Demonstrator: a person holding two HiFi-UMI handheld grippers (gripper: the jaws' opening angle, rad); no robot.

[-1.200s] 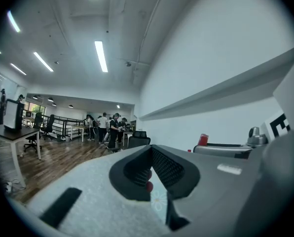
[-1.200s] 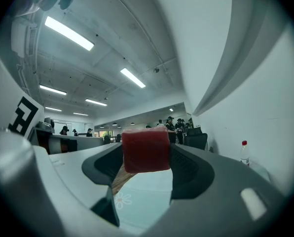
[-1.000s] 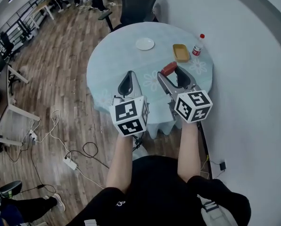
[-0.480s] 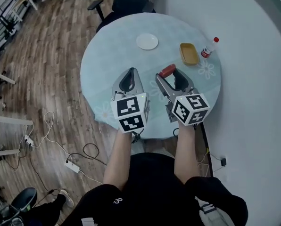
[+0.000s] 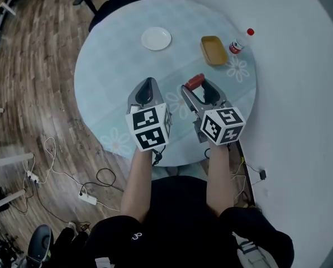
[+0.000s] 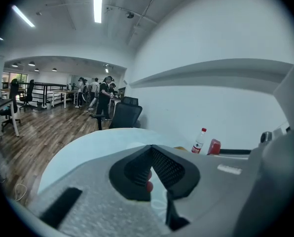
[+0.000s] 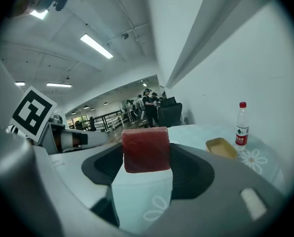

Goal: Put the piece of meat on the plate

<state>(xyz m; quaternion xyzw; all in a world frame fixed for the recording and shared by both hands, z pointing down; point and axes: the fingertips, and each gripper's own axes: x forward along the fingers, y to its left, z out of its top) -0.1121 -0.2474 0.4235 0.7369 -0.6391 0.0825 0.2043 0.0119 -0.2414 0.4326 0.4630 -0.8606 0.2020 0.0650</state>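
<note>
A red block of meat (image 5: 195, 81) is clamped between the tips of my right gripper (image 5: 196, 83), held above the near right part of the round table. In the right gripper view the meat (image 7: 146, 149) fills the gap of that gripper (image 7: 146, 152). The small white plate (image 5: 156, 38) lies empty at the far side of the table, ahead and to the left of both grippers. My left gripper (image 5: 148, 85) hovers beside the right one, its jaws together with nothing between them. In the left gripper view its tips (image 6: 150, 154) meet.
The table (image 5: 110, 66) has a pale blue flowered cloth. A shallow yellow tray (image 5: 213, 50) and a red-capped bottle (image 5: 236, 44) stand at the far right, near the white wall. An office chair sits behind the table. Cables lie on the wood floor at left.
The head view has shifted so the table sits lower and nearer. Both grippers keep side by side over the near part of the table, and the meat stays in the right one.
</note>
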